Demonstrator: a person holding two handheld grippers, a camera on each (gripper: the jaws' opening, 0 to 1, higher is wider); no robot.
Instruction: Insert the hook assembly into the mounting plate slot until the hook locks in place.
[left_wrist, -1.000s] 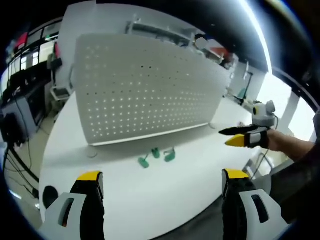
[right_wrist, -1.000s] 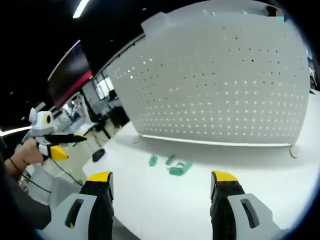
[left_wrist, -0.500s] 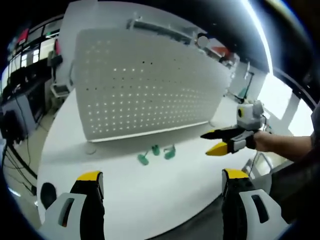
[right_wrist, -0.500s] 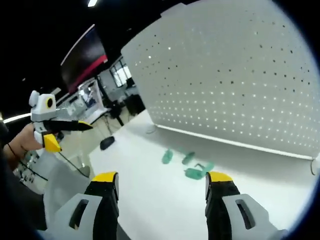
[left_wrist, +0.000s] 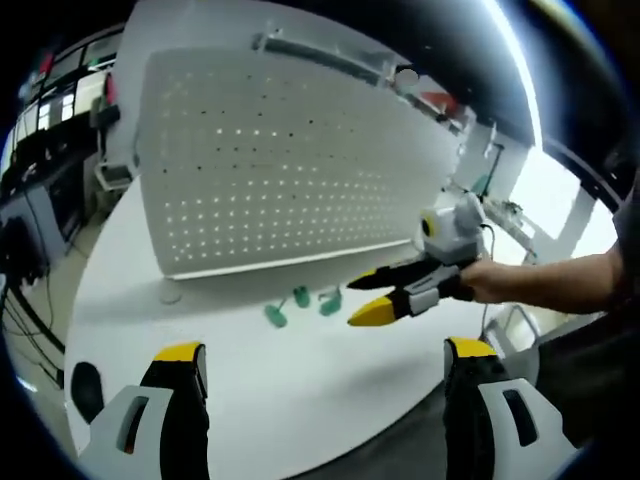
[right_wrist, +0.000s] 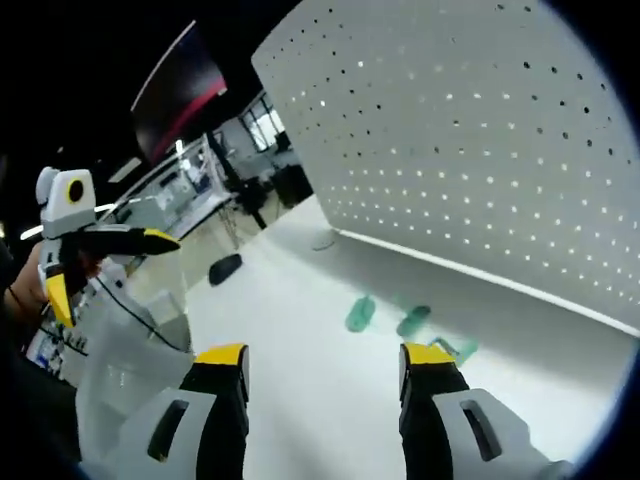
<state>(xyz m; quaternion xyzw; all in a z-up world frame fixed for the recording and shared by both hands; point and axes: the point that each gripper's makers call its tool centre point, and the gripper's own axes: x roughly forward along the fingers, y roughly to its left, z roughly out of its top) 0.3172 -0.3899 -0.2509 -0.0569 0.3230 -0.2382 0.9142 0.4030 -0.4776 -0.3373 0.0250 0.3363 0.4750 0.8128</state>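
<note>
- The left gripper (left_wrist: 325, 365) stands with its yellow-tipped jaws spread wide and nothing between them, above the near part of the white counter (left_wrist: 280, 390).
- The right gripper (right_wrist: 325, 365) also has its jaws apart and empty; in the left gripper view it comes in from the right, held in a person's hand (left_wrist: 490, 285), its yellow tips pointing towards the green pieces and just beside them in the picture.
- In the right gripper view the left gripper shows at the far left edge, held in a hand (right_wrist: 25, 285), well apart from the green pieces.
- Three small green hook pieces (left_wrist: 300, 303) lie loose on the counter, close together in a short row, just in front of the foot of the board.
- In the right gripper view two of the green pieces lie ahead of the jaws, and the third sits right beside the tip of the right jaw.
- The white perforated mounting plate (left_wrist: 290, 180) stands upright on the counter behind the green pieces, its holes in even rows.
- A small dark object (right_wrist: 224, 268) lies on the counter to the left, well apart from the green pieces.
</note>
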